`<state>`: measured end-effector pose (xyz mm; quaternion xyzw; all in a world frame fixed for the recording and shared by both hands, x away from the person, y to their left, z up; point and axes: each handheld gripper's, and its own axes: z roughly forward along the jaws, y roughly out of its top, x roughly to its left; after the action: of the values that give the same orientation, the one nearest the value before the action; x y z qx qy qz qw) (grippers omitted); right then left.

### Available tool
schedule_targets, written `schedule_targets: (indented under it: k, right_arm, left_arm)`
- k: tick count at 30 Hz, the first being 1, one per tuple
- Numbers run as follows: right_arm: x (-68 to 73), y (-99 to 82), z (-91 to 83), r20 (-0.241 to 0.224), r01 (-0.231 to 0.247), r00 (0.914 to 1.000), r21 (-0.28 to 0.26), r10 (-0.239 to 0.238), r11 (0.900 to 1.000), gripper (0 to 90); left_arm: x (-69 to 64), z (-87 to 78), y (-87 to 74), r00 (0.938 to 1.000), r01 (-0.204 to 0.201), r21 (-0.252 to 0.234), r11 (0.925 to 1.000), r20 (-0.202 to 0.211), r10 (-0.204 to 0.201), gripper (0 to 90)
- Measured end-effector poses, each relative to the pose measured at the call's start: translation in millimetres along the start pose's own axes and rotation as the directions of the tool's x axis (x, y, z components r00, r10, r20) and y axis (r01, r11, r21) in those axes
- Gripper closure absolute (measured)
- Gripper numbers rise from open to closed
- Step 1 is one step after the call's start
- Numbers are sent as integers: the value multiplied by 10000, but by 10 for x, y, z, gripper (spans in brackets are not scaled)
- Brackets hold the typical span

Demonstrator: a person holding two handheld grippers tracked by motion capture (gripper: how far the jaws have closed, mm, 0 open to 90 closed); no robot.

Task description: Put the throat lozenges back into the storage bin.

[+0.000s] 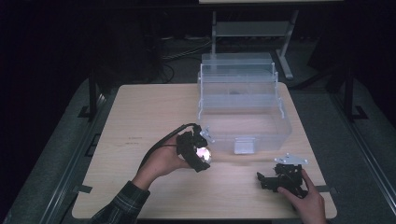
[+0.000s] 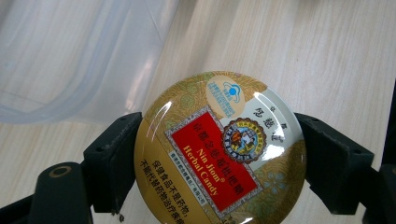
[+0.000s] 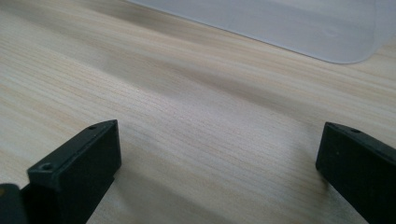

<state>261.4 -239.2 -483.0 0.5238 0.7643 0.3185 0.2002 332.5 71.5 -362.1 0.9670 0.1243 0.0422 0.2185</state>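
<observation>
A round gold tin of herbal candy (image 2: 219,149) with a red label sits clamped between the two black jaws of my left gripper (image 2: 208,163). From above, that tin (image 1: 204,155) glints in my left gripper (image 1: 198,154), just left of the front of a clear plastic box (image 1: 243,112). My right gripper (image 1: 268,179) rests low on the wooden table (image 1: 140,121) at the front right, held by a hand. Its jaws stand wide apart over bare wood, and my right gripper (image 3: 219,172) has nothing between them.
The clear box stands at the table's back right with its lid raised; its latch (image 1: 243,145) faces the front. A corner of the box (image 3: 299,28) lies ahead of the right gripper, and its wall (image 2: 70,60) is beside the left. Dark floor and a metal stand (image 1: 252,32) surround the table.
</observation>
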Motion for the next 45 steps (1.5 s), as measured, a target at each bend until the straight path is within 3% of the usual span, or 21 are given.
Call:
schedule_targets:
  k: [31,45]
  right_arm:
    - [0,0,0,-8,2,10000,8,-2,10000,0]
    - [0,0,0,-11,2,10000,8,-2,10000,0]
  left_arm:
    - [255,-194,241,9994,52,-257,9997,-333,-61,194]
    - [410,-204,354,9981,344,-536,9980,-484,-370,194]
